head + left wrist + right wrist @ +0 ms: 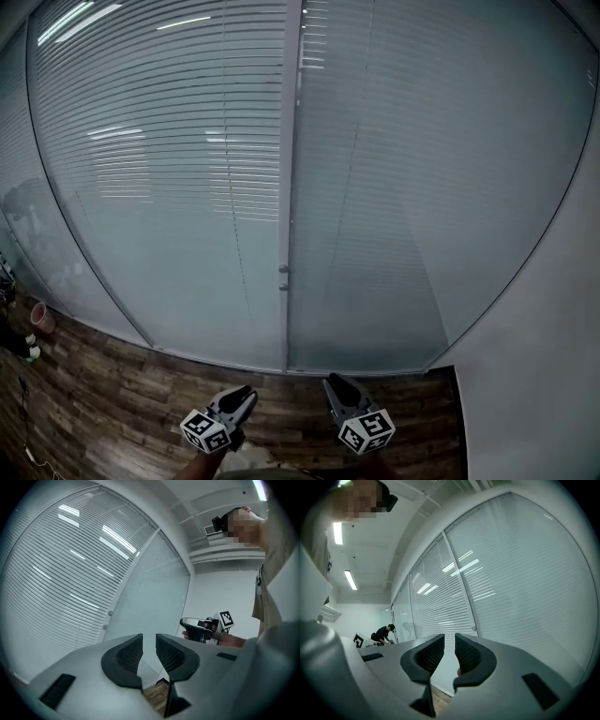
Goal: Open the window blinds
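Note:
Shut white slatted blinds sit behind glass: a left pane (169, 169) and a right pane (450, 169), split by a white upright post (290, 187). Two small knobs (283, 278) sit on that post; they also show in the left gripper view as knobs (108, 619). Both grippers hang low in front of the glass, apart from it. My left gripper (246, 392) (149, 641) has a narrow gap between its jaws with nothing in it. My right gripper (336, 382) (449, 641) is shut and empty, and it also shows as the right gripper (187, 625) beside the left.
Wood-plank floor (112, 394) runs to the foot of the glass. A white wall (544, 375) closes the right side. A pink cup (39, 319) and small items lie on the floor at far left. A person (383, 633) crouches far off along the glass.

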A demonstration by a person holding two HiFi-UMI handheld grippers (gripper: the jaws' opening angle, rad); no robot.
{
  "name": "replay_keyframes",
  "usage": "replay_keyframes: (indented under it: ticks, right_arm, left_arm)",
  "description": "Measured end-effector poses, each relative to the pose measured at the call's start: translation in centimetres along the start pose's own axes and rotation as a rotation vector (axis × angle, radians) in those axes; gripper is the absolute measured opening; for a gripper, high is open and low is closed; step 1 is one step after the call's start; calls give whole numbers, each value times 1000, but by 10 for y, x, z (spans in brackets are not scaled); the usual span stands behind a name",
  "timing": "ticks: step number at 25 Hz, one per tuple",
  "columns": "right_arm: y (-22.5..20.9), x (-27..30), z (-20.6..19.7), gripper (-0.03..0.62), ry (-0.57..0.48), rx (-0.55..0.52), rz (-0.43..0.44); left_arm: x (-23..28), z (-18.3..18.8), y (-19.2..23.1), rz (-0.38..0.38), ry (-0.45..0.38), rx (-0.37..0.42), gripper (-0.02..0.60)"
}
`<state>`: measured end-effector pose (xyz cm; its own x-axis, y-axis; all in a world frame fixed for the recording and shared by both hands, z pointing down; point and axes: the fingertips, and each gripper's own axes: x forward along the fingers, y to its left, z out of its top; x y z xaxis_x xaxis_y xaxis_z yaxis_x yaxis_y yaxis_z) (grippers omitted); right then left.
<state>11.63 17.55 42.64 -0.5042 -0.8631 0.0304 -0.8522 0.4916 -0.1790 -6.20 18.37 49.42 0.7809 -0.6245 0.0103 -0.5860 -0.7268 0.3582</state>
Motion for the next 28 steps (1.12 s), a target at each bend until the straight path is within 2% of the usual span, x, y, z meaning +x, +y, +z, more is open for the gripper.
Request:
replay_keyframes:
  ticks: [4, 10, 14, 19, 28]
  right_arm:
    - [-6, 14, 3, 57, -4, -49, -3]
    - [-19, 24, -17, 57, 7, 48, -45]
    - [-22, 51, -20, 57, 23, 46, -55]
    - [-17, 85, -18, 57, 28, 14, -56]
    - [-7, 137, -16, 57, 49, 23, -76]
  left_arm:
    - [6, 10, 4, -2, 17, 22, 78]
    - [2, 12, 21, 23, 16, -4, 80]
    - [9, 14, 50, 19, 30, -19, 80]
    - [21, 34, 81, -10, 16, 3, 83]
    - [37, 53, 132, -46, 2, -31, 83]
